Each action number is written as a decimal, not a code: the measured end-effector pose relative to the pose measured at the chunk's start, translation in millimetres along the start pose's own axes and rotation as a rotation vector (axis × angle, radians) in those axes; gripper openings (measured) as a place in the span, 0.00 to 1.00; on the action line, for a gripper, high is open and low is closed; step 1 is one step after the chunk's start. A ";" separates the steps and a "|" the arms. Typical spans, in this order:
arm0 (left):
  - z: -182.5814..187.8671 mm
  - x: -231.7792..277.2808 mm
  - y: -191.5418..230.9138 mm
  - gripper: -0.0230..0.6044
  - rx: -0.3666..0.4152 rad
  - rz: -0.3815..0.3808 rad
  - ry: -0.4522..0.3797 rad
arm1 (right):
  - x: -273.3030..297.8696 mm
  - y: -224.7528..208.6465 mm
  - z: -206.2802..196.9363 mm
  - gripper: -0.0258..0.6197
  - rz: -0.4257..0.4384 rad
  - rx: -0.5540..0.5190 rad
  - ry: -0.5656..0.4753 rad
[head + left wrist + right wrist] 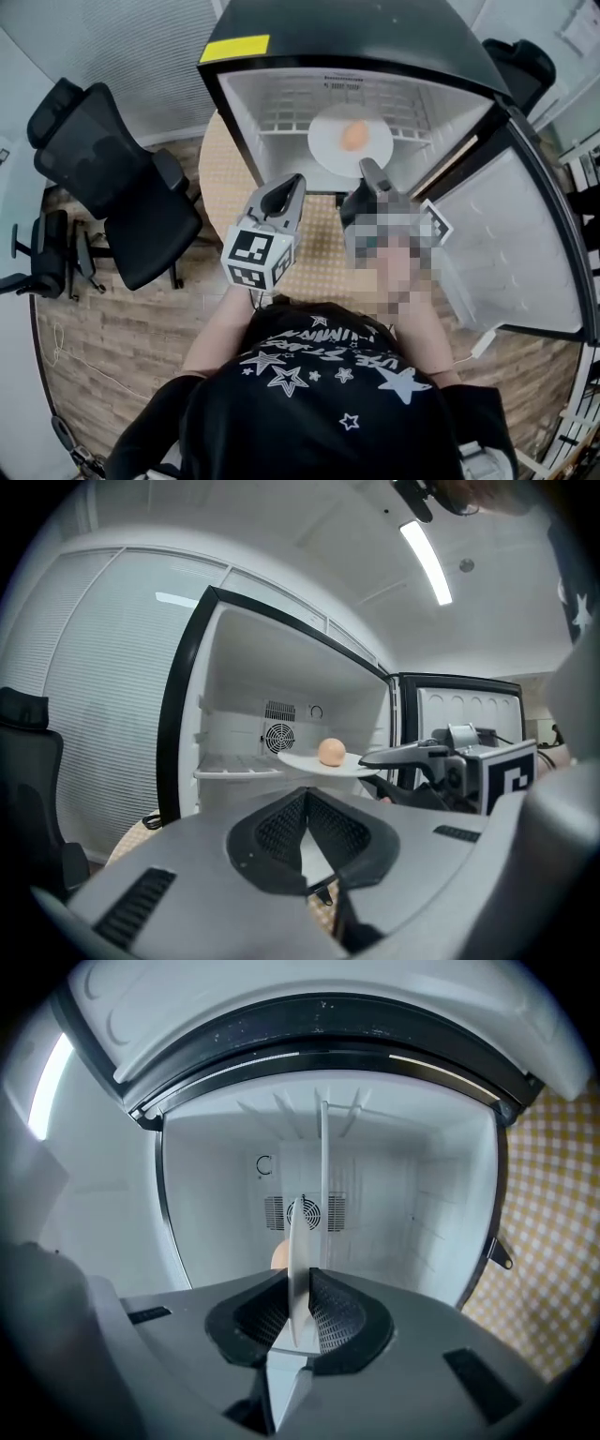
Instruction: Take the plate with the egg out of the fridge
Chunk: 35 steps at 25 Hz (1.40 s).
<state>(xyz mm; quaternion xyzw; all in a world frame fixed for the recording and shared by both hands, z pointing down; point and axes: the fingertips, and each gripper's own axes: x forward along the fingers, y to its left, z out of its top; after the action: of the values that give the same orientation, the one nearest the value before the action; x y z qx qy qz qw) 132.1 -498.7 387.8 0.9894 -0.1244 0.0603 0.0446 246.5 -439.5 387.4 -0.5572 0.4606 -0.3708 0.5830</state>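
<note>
Right gripper (298, 1283) pinches plate (302, 1227) edge-on.

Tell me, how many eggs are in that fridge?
1. The egg sits on the plate inside the fridge. The right tool grips the plate's near rim. More could hide lower down.

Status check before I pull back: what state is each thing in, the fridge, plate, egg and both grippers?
Black fridge with white interior: door open.
Round white plate: level, inside the fridge, held at its near rim.
Light brown egg: whole, resting on the plate.
Right gripper: shut on the plate's rim.
Left gripper: shut, empty, outside the fridge.
</note>
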 end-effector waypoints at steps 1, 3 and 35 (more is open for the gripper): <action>-0.8 -2.6 -2.2 0.05 0.000 0.015 0.000 | -5.6 -0.2 -2.5 0.13 0.001 0.002 0.017; -1.8 -7.6 -5.2 0.05 -0.002 0.050 -0.001 | -15.0 0.5 -6.5 0.13 0.004 -0.006 0.056; -49.3 -168.6 -75.9 0.05 -0.067 0.589 0.044 | -118.2 -22.2 -83.1 0.13 0.004 0.008 0.593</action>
<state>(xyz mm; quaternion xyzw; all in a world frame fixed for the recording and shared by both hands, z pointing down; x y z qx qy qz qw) -16.3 -379.7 409.0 0.9072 -0.4070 0.0881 0.0603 133.9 -355.7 427.9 -0.4215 0.6104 -0.5181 0.4259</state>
